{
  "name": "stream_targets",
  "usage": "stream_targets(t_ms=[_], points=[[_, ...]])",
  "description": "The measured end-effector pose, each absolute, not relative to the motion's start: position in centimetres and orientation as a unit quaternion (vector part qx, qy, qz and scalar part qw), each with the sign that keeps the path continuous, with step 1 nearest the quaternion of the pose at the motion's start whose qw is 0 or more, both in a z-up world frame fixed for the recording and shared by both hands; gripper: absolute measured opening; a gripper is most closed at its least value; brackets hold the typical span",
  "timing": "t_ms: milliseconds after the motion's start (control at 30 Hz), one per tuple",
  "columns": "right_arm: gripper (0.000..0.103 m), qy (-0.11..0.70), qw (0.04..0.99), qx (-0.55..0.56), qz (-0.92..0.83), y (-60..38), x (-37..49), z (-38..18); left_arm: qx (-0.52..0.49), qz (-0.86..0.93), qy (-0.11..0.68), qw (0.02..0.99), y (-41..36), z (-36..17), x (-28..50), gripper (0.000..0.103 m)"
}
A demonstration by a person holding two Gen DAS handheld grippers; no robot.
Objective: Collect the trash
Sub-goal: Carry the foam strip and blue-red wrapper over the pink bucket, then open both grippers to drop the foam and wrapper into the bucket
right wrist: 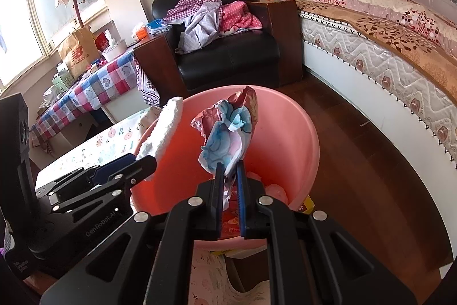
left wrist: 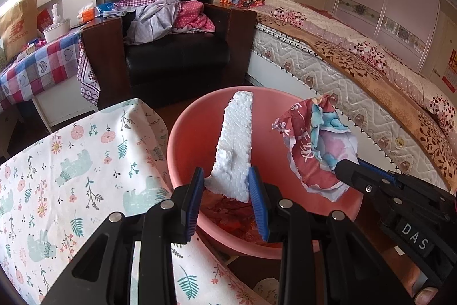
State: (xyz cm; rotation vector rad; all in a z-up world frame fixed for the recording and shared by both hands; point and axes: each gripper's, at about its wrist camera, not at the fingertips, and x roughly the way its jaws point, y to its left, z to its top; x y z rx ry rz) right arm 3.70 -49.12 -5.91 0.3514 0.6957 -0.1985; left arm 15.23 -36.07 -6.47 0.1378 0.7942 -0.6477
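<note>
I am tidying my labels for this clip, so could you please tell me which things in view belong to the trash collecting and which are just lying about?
Part of the job:
- foam piece, in left gripper
- crumpled wrapper, in right gripper
- pink basin

Lying about:
- clothes on the armchair
- bed
- paper bag

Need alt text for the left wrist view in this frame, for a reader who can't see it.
The left gripper grips a white foam piece over a pink basin with trash inside. At right, the right gripper holds crumpled printed paper over the same basin, beside a floral tablecloth.
</note>
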Motion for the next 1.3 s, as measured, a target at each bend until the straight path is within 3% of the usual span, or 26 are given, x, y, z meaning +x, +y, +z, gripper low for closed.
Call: stream_targets(t_ms=[800,1033,1300], points=[[0.009,0.372,0.904,0.172,-0.123,-50.0,4.7,-7.3,0.072,-0.326,0.402,0.852,-37.1,-7.2,15.2,0.033],[0.025,0.373,0.903,0.175,-0.122,-50.2,4.7,-7.5,0.067,-0.327,0.405,0.851,-36.6,-7.0,15.5,0.04],[0.027,0.368,0.905,0.177,-0.117,-49.8,4.3,-6.9,0.059,-0.333,0.401,0.851,-35.8,-6.5,15.3,0.041]])
